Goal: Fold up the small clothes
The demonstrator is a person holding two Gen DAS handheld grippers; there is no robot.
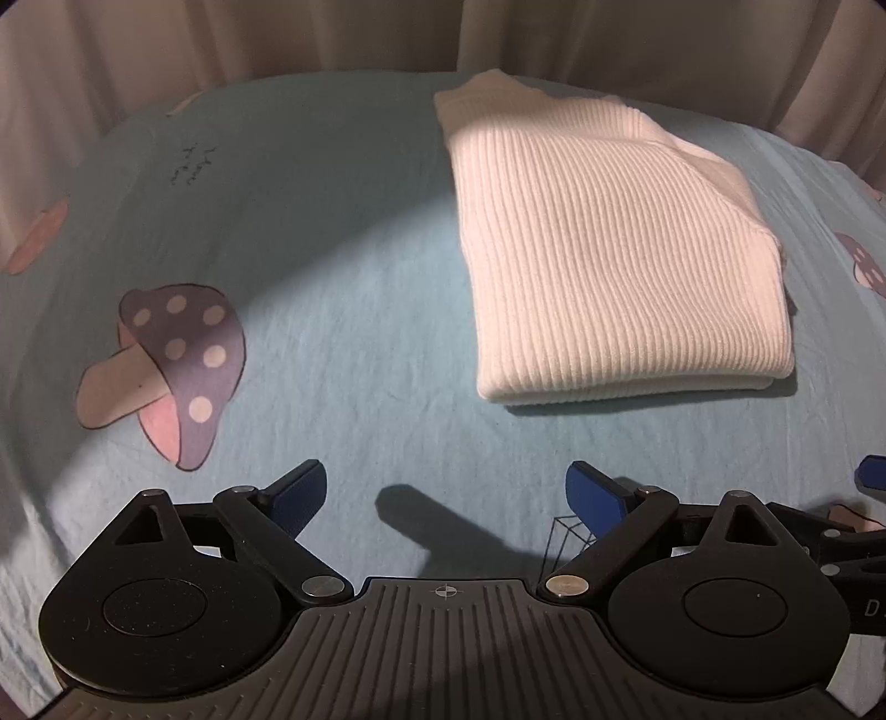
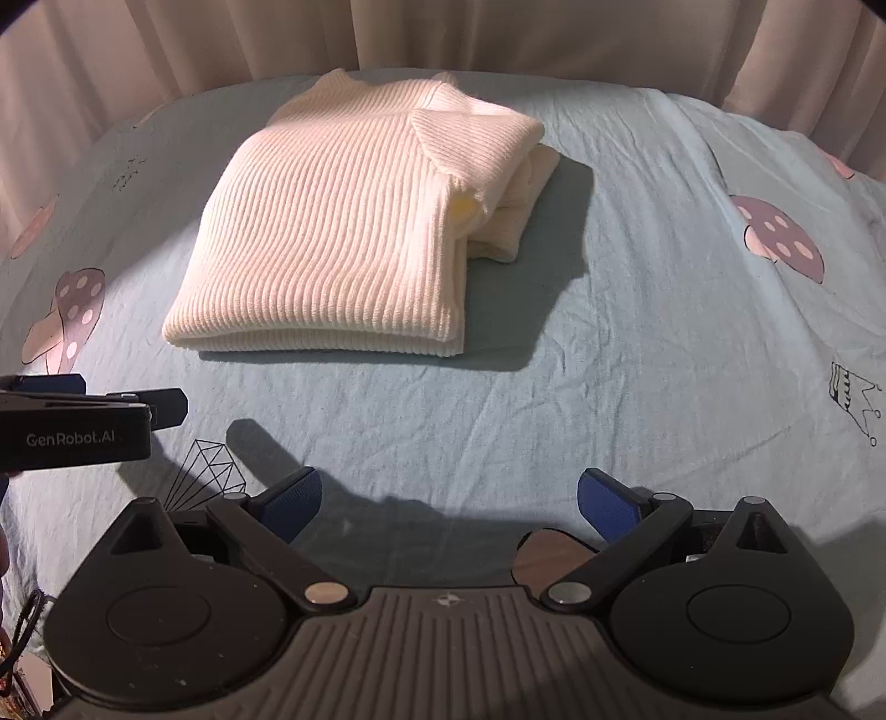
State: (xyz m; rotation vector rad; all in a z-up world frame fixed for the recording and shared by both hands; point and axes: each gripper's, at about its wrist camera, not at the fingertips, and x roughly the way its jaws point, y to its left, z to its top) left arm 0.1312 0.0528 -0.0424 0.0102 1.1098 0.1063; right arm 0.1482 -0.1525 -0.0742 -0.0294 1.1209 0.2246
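Note:
A white ribbed knit sweater (image 1: 603, 243) lies folded into a thick rectangle on the light blue bedsheet (image 1: 343, 310). It also shows in the right wrist view (image 2: 343, 221), with a folded sleeve tucked along its right side. My left gripper (image 1: 446, 495) is open and empty, held over bare sheet short of the sweater's near edge. My right gripper (image 2: 448, 501) is open and empty, also short of the sweater. The left gripper's side (image 2: 77, 426) shows at the left of the right wrist view.
The sheet carries mushroom prints (image 1: 166, 365) (image 2: 781, 232), a diamond outline (image 2: 207, 471) and a small crown drawing (image 2: 853, 399). Pale curtains (image 2: 443, 33) hang along the bed's far side.

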